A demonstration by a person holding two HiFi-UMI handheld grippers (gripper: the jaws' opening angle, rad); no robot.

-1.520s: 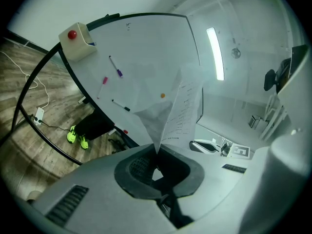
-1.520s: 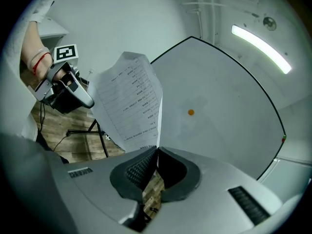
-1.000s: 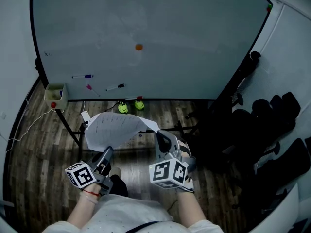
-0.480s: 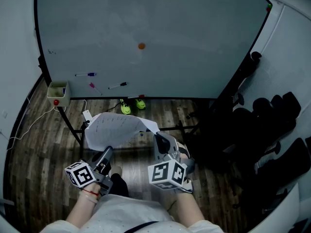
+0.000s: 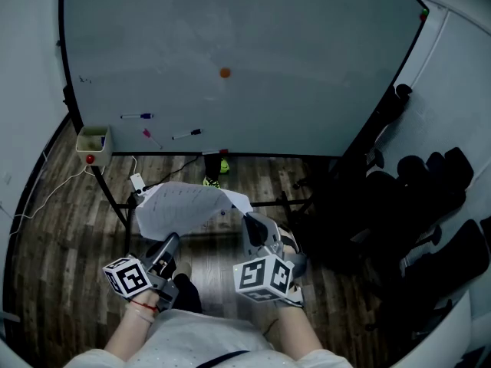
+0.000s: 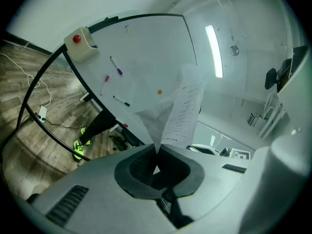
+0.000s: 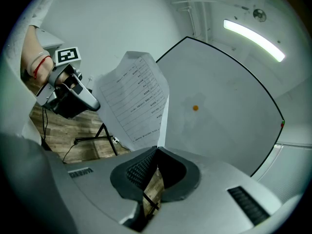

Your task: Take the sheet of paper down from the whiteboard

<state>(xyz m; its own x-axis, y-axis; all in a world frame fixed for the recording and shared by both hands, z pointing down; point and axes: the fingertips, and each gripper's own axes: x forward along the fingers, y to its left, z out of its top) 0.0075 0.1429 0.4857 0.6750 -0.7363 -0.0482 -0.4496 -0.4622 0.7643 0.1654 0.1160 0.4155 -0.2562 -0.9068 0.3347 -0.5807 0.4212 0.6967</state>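
The printed sheet of paper (image 5: 188,205) hangs free of the whiteboard (image 5: 268,44), stretched between both grippers over the wooden floor. My left gripper (image 5: 170,242) is shut on its near left corner, and in the left gripper view the paper (image 6: 183,111) rises from the closed left gripper (image 6: 157,147). My right gripper (image 5: 252,219) is shut on the right edge; the right gripper view shows the sheet (image 7: 134,99) standing up from the pinched right gripper (image 7: 157,149). An orange magnet (image 5: 224,73) stays on the board.
Markers (image 5: 136,116) cling low on the board, and a small box (image 5: 93,140) hangs at its left corner. Green shoes (image 5: 222,165) show under the board. Black chairs (image 5: 430,182) crowd the right. A cable (image 5: 46,198) lies on the floor at left.
The green shoes under the board have shifted to the right. The paper and both grippers stay almost where they were, still clamped.
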